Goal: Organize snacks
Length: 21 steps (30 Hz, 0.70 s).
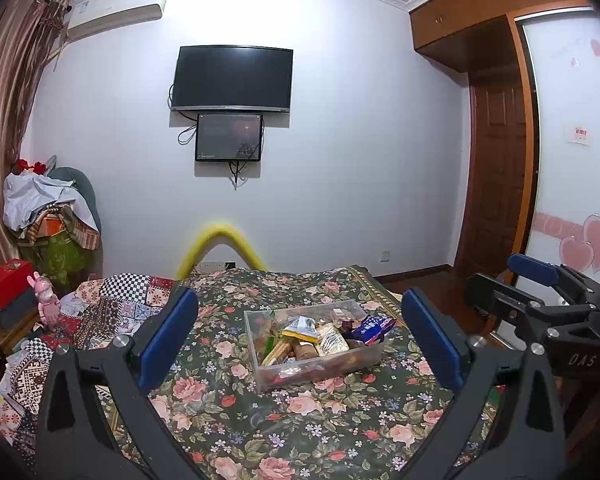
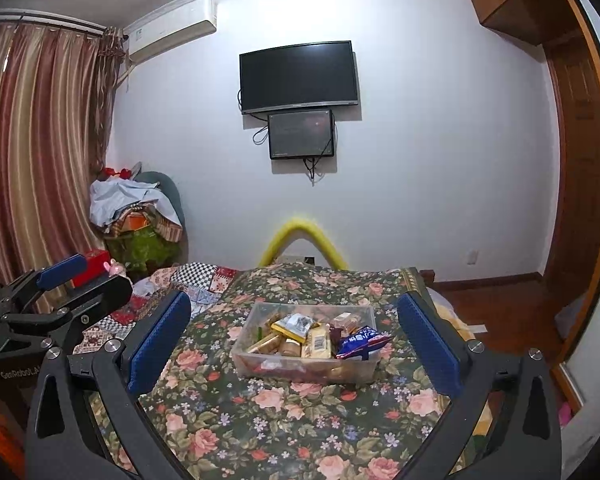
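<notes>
Snacks (image 2: pixel 320 338), mostly gold and blue wrappers whose labels blur, fill a clear bin (image 2: pixel 364 370) on the floral bed (image 2: pixel 284 420). Both the left claw (image 1: pixel 300 340) and right claw (image 2: pixel 294 334) gape wide and empty, the bin just ahead between their pads.

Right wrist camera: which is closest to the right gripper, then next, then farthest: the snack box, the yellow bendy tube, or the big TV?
From the right gripper:
1. Snack box, on the flowery bedspread, just ahead between the open fingers.
2. Yellow bendy tube, past the bed's far end.
3. Big TV, high on the back wall.
</notes>
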Tool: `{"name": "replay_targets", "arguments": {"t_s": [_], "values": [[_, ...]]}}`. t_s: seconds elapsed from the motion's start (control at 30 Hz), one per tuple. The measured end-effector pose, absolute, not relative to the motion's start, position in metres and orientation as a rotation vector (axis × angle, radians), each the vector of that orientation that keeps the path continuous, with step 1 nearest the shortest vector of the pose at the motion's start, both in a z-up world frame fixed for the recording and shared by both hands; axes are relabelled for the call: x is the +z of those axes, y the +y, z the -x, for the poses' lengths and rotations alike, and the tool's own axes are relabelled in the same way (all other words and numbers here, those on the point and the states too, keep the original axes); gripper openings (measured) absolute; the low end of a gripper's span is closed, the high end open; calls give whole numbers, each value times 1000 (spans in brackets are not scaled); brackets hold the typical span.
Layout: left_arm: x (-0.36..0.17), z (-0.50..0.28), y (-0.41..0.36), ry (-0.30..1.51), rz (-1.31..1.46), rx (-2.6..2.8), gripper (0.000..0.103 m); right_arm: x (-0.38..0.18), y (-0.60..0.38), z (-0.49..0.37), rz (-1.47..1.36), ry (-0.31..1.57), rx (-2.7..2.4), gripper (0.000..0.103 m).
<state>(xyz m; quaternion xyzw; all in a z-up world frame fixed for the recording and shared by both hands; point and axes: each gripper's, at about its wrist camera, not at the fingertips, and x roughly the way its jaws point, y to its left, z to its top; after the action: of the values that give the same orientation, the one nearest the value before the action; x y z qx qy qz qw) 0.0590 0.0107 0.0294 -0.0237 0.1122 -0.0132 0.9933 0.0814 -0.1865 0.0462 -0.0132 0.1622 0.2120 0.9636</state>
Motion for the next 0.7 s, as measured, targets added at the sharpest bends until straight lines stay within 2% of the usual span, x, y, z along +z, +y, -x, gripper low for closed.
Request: {"name": "replay_targets", "arguments": {"t_s": [0.7], "values": [[29, -60, 10, 223, 56, -25, 103, 45, -189, -81, 29, 334, 417, 103]]}}
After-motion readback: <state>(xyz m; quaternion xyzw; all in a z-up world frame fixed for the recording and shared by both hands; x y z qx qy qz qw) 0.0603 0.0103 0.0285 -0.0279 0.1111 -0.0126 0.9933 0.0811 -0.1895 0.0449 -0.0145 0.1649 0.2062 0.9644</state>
